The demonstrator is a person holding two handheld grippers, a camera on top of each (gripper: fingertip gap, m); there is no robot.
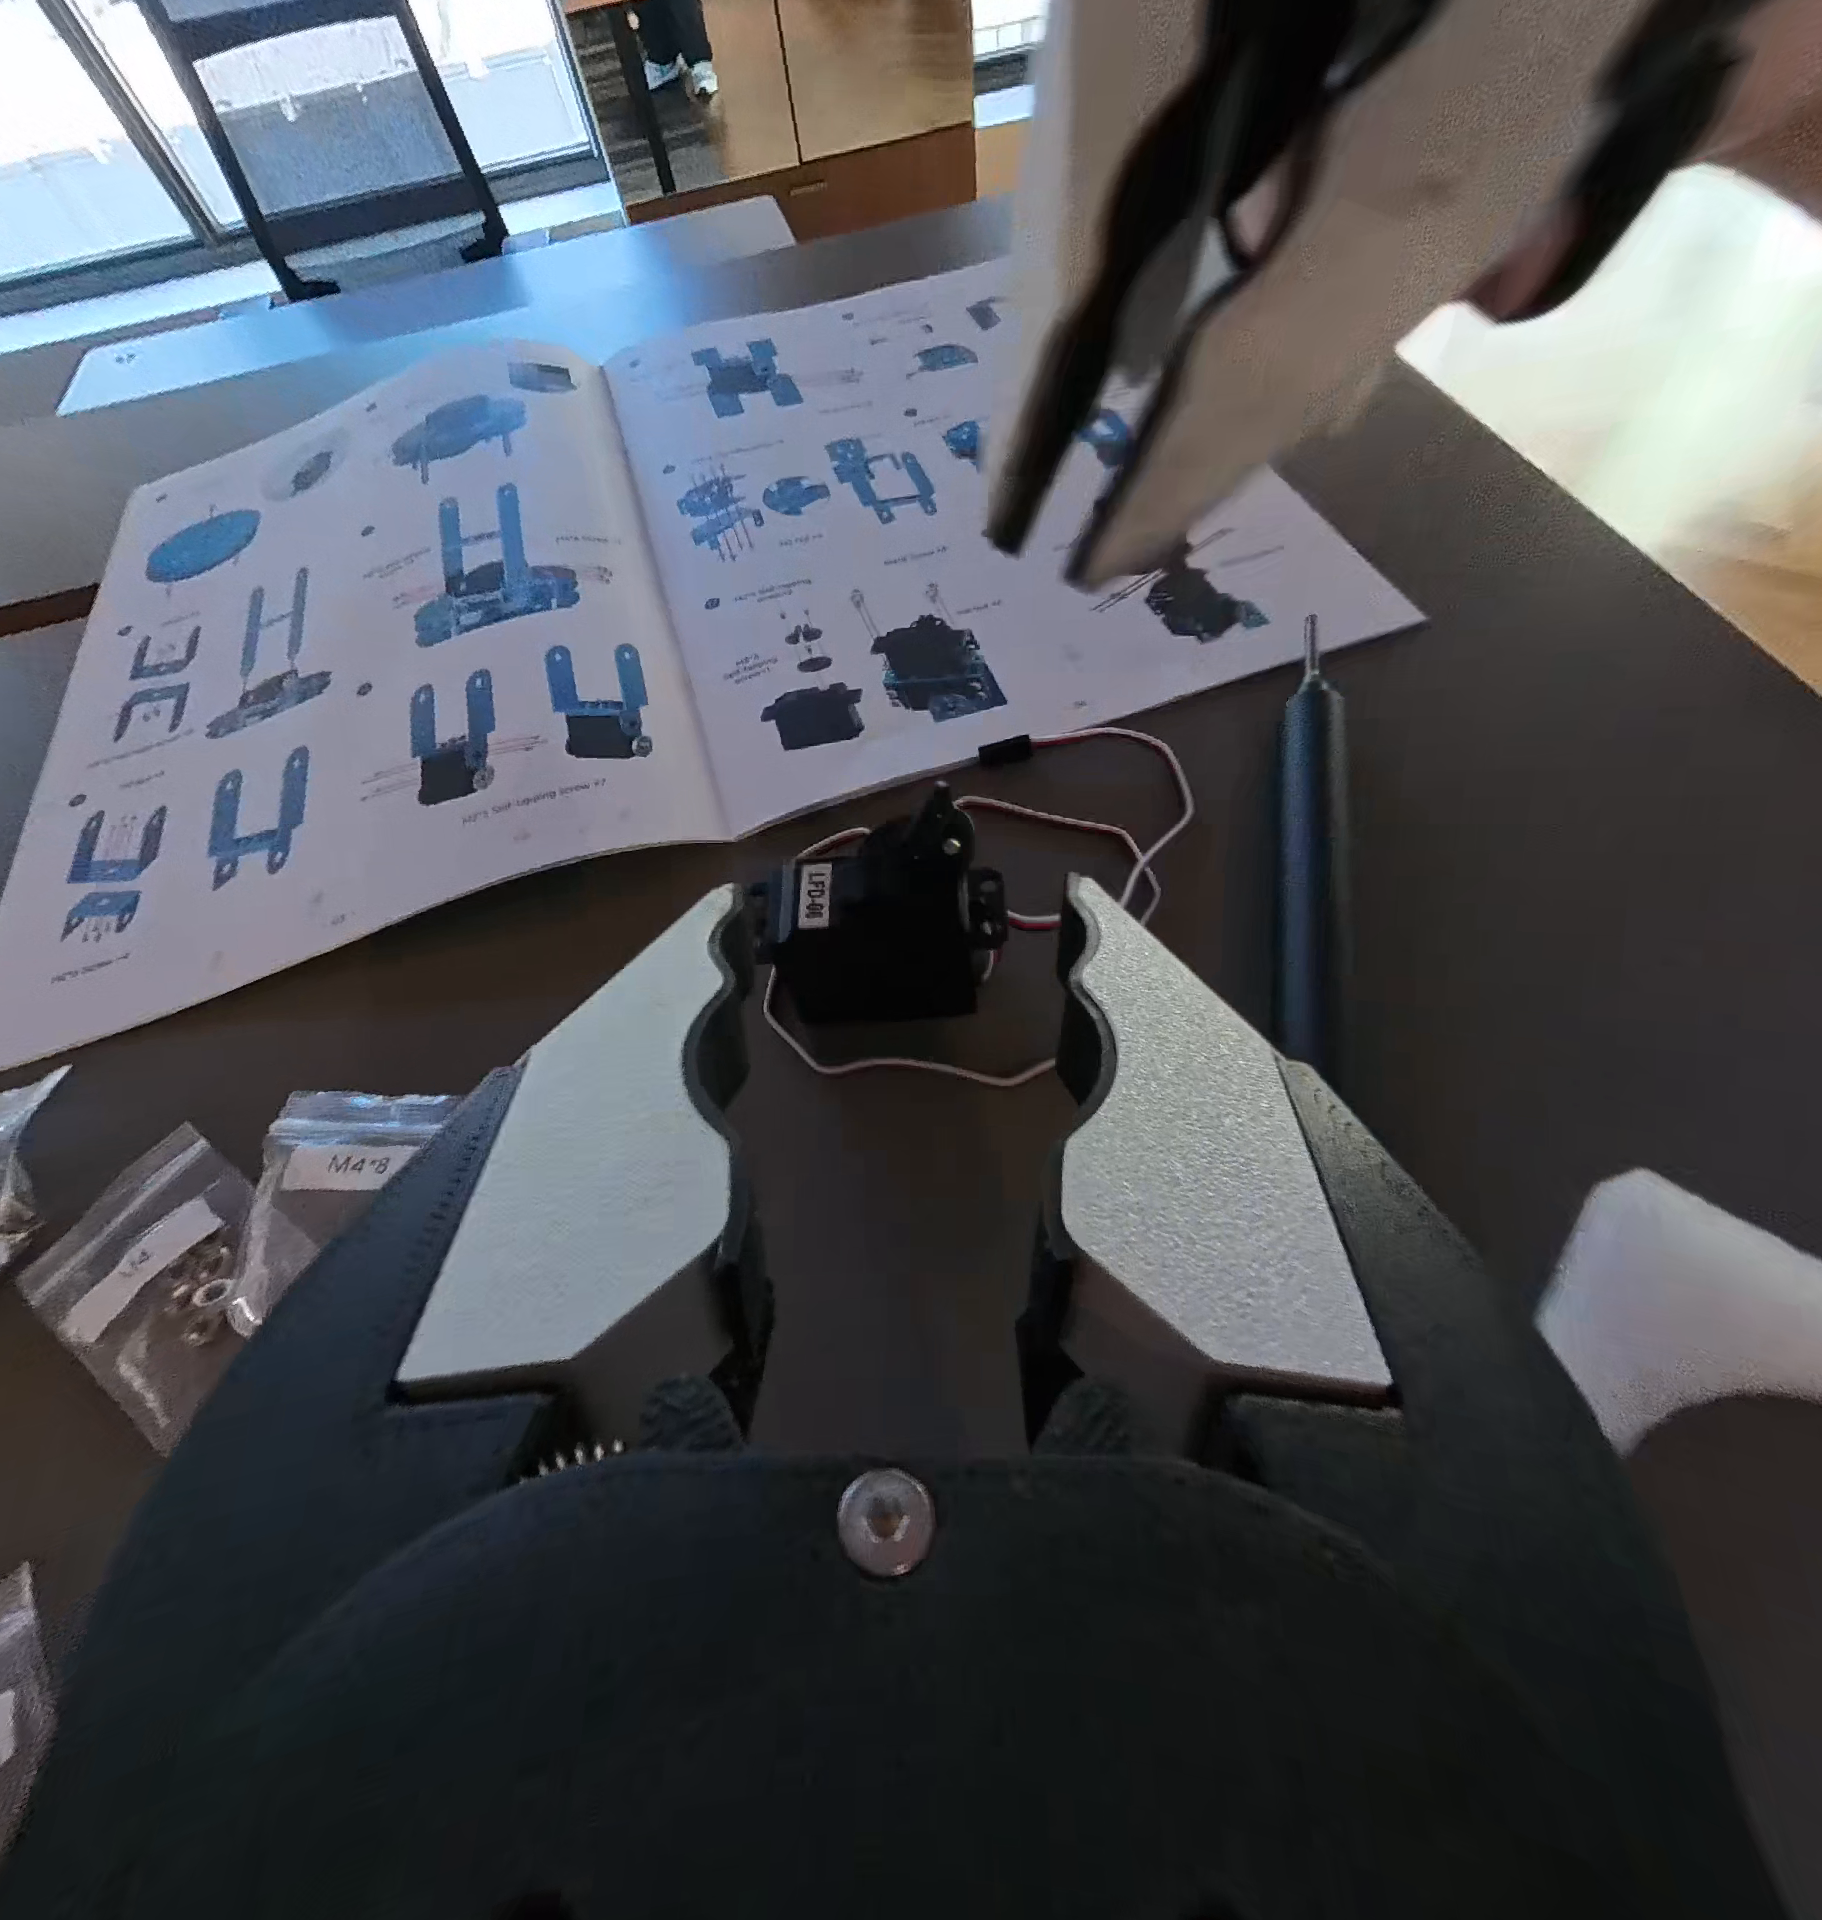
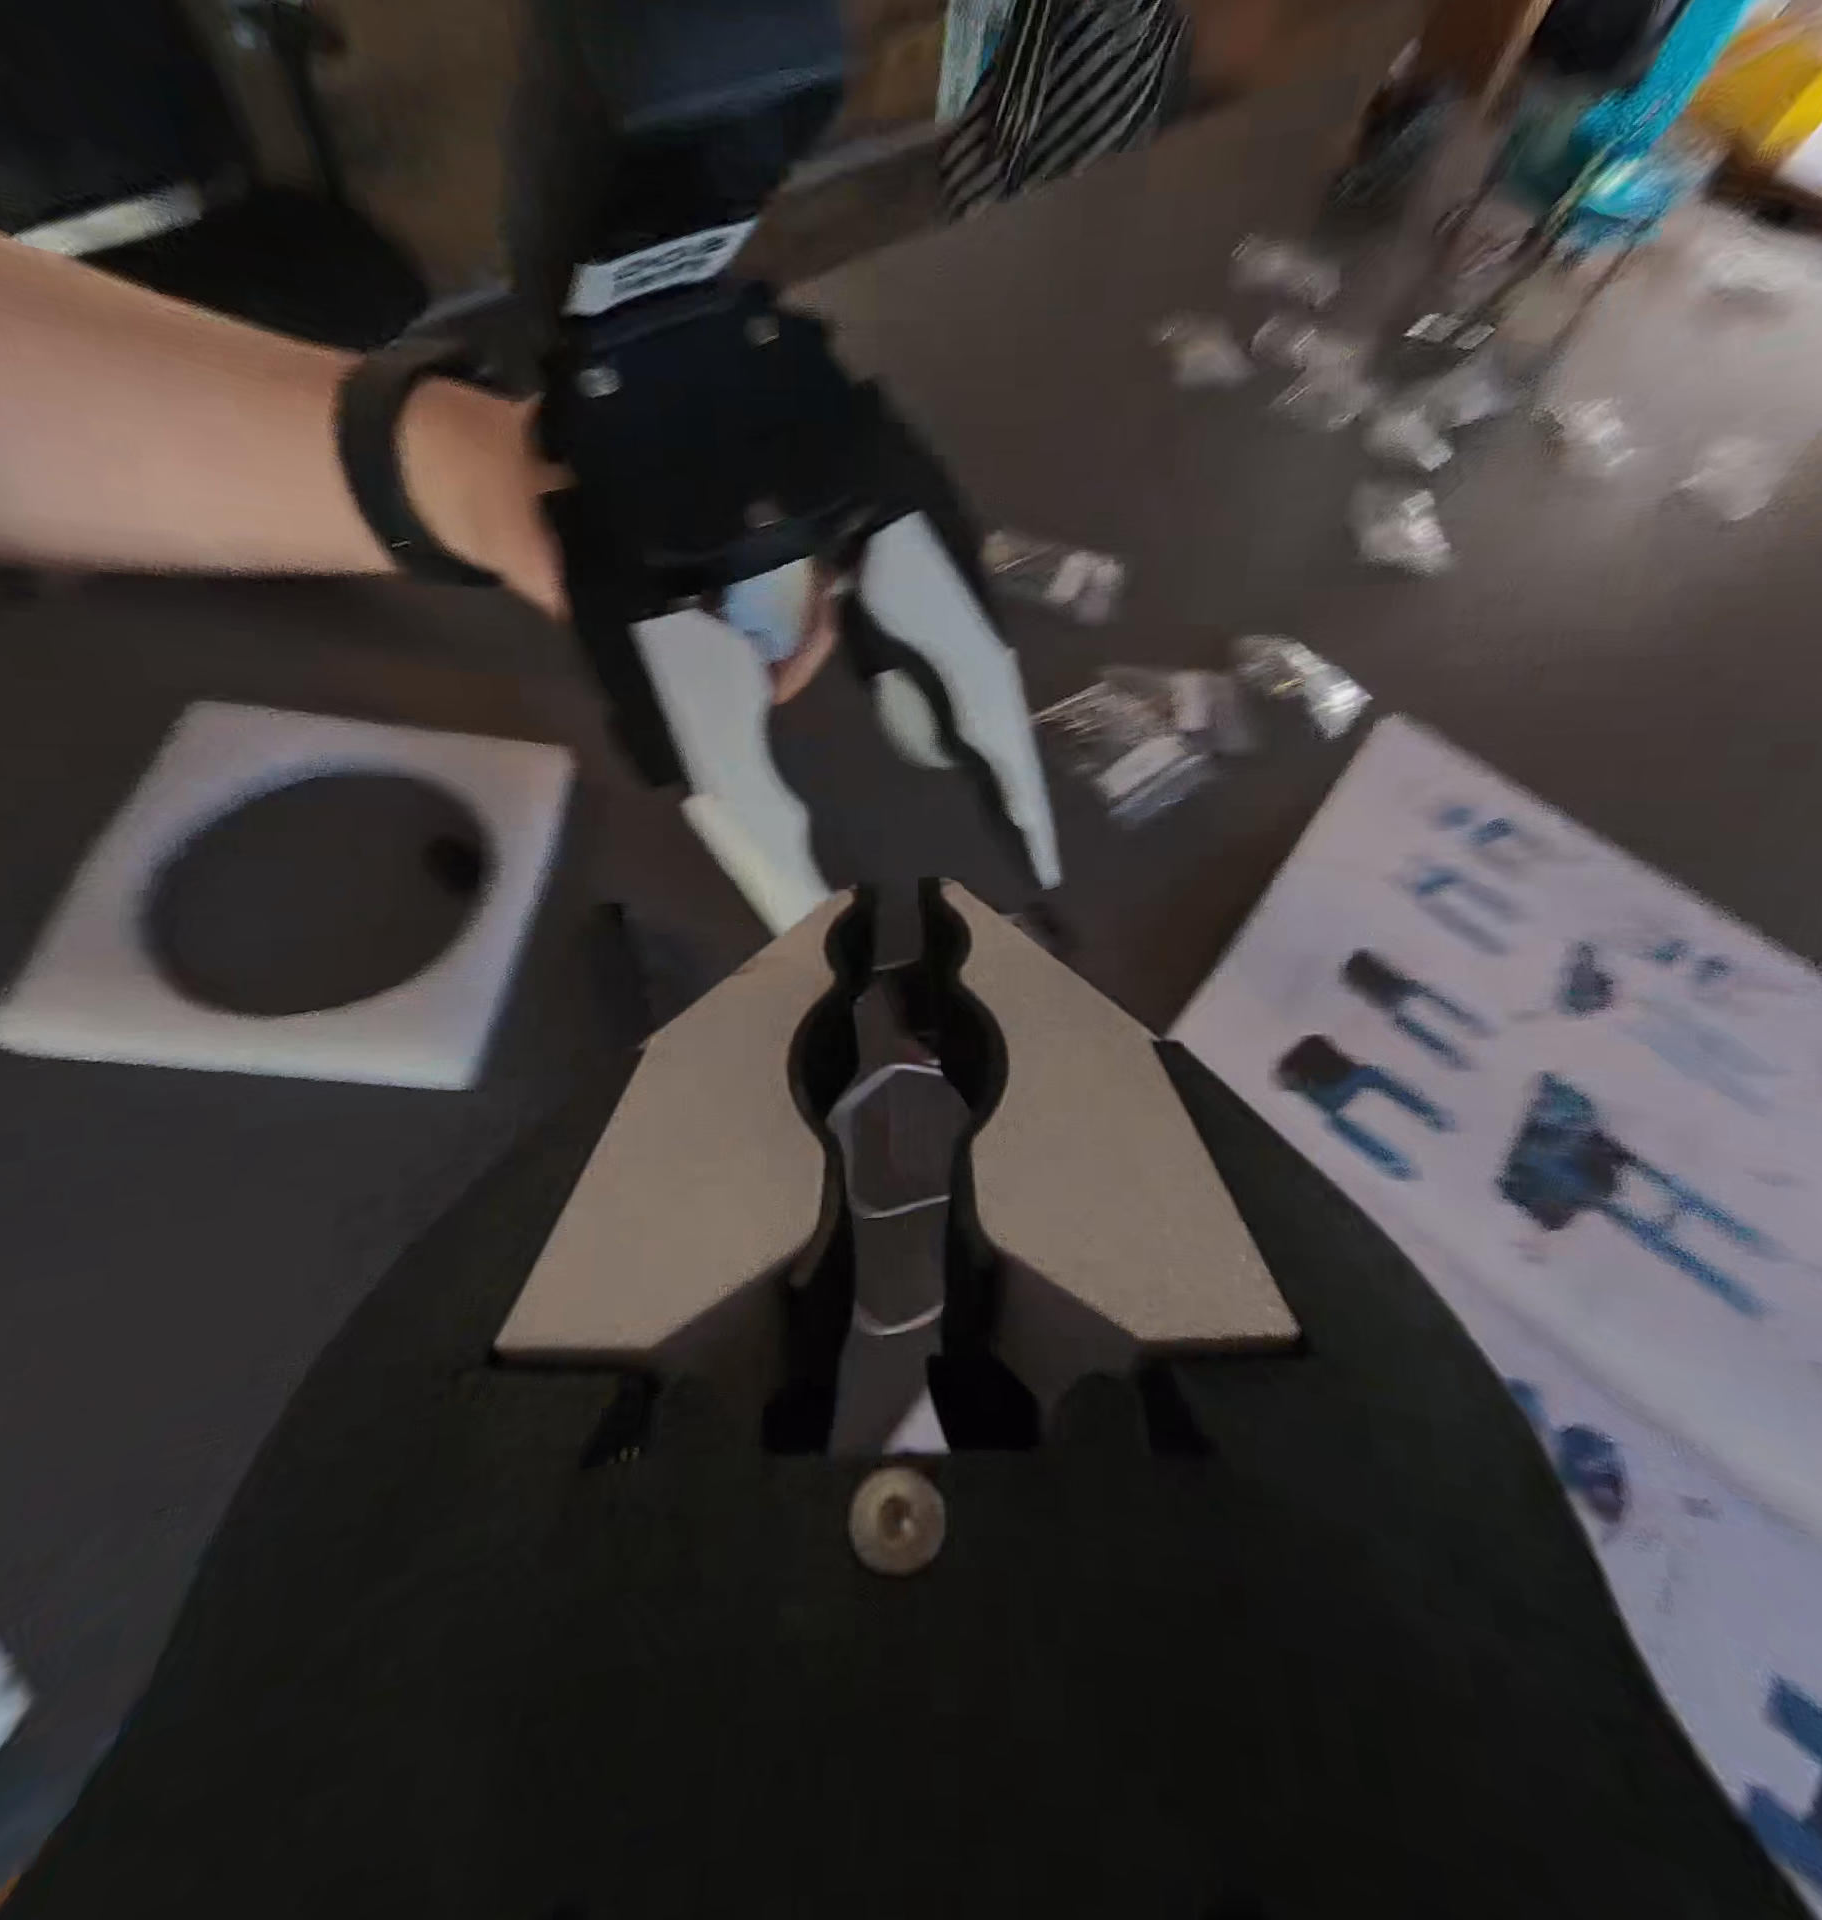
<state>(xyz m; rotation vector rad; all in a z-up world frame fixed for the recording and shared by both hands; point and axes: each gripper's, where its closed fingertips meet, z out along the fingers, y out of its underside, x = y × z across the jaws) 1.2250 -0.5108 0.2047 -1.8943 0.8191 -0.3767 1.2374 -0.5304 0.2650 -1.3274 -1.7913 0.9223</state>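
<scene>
My left gripper point(image 1: 902, 914) is open low over the dark table point(image 1: 1509, 831). A black servo point(image 1: 881, 935) with thin white and red wires point(image 1: 1146, 821) stands between its fingertips; whether the left fingertip touches it I cannot tell. My right gripper point(image 2: 899, 914) is shut on a grey metal tool with a faceted handle point(image 2: 891, 1195) that lies along its fingers. It hangs blurred above the booklet in the left wrist view point(image 1: 1052, 540). The left gripper point(image 2: 912, 873) shows open in the right wrist view, held by a hand with a black wrist strap point(image 2: 377, 457).
An open instruction booklet point(image 1: 533, 644) with blue part drawings lies beyond the servo, and shows in the right view point(image 2: 1561, 1091). A dark blue screwdriver point(image 1: 1307, 852) lies to the right. Small bags of hardware point(image 1: 148, 1268) lie left. A white foam square with a round hole point(image 2: 76, 987) lies nearby. There is about 7 cm between the tips of the two grippers.
</scene>
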